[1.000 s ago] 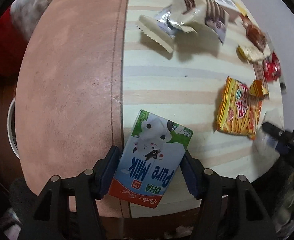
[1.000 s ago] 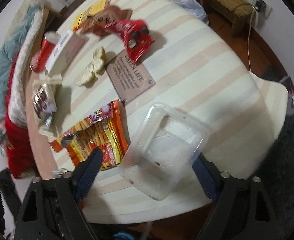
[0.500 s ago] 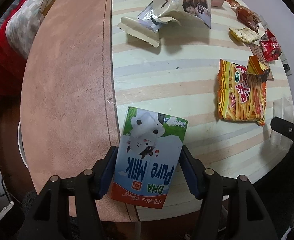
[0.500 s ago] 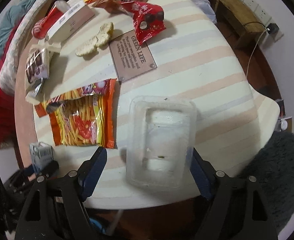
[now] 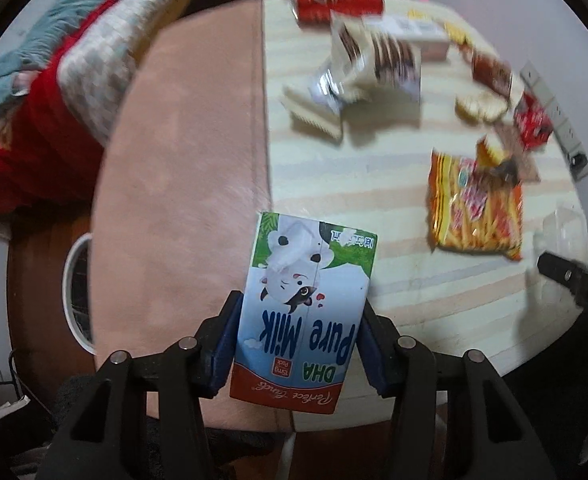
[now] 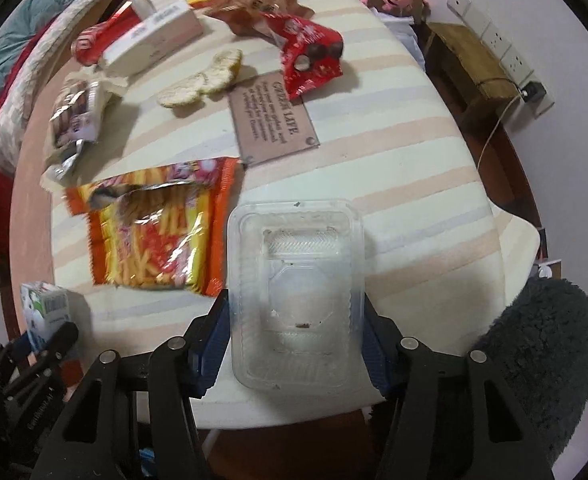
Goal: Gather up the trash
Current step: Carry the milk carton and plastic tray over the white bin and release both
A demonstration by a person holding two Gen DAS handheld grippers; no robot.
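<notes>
The left gripper (image 5: 300, 342) is clamped on the blue and white milk carton (image 5: 308, 304), held above the near edge of the round table (image 5: 182, 160). The right gripper (image 6: 296, 342) grips the clear plastic clamshell tray (image 6: 296, 292) by its sides, at the near edge of the striped cream tablecloth (image 6: 406, 184). Just left of the tray lies an orange torn snack bag (image 6: 158, 236). Toward the far edge lie a red wrapper (image 6: 310, 54), a red can (image 5: 336, 0) and pale crackers (image 6: 202, 80). The right part of the cloth is bare.
</notes>
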